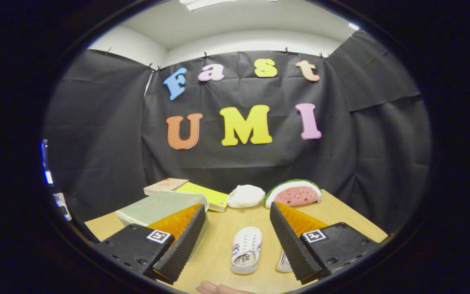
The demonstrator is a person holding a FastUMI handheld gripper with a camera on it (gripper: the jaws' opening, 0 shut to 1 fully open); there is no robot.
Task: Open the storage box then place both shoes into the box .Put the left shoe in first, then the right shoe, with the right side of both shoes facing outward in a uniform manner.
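Matt wood table (218,249), canvas shoe (246,250)

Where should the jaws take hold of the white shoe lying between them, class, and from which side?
Grip the white shoe across its narrow width, one jaw on each long side, coming down from above. It lies sole-down on the table, lengthwise between the open gripper, so its sides probably offer the firmest hold.

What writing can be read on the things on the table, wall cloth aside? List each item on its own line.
Insole of the white shoe: dark print, too small to read.
Cover of the pale book: faint print, too blurred to read.
Square markers on the tool: coded patterns, no words.
Nothing else bears legible text. The tool is open, and the shoe lies between its fingers.
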